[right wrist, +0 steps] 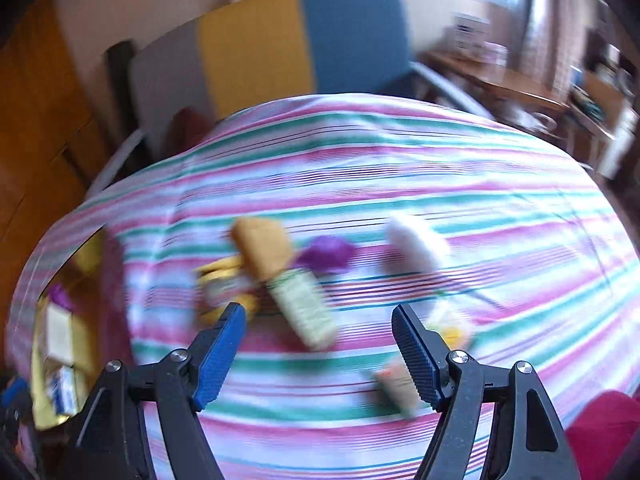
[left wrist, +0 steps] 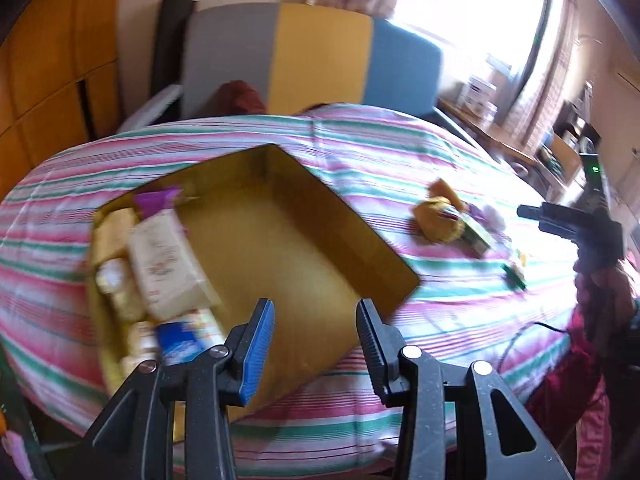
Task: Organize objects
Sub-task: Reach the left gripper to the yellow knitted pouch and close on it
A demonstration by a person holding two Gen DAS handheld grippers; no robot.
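An open cardboard box [left wrist: 360, 240] lies on the striped bedspread [left wrist: 400, 152]. Its left end holds a cream packet [left wrist: 164, 264], a blue-and-white packet [left wrist: 184, 340] and a purple one [left wrist: 154, 200]; the remainder shows bare floor. My left gripper [left wrist: 316, 332] hovers above the box's near corner, open and holding nothing. In the blurred right wrist view, loose snacks lie on the bed: an orange-brown packet [right wrist: 264, 248], a pale green packet [right wrist: 304, 304], a purple one [right wrist: 326, 256], a white one [right wrist: 416, 248] and a small orange packet [right wrist: 396, 384]. My right gripper [right wrist: 318, 312] is above them, open and empty.
A grey, yellow and blue headboard [left wrist: 320, 52] stands behind the bed. Wooden cabinets [left wrist: 52, 60] fill the left, and a cluttered desk [left wrist: 492, 136] stands by the window on the right. A red sleeve [left wrist: 568, 360] is at the bed's right edge.
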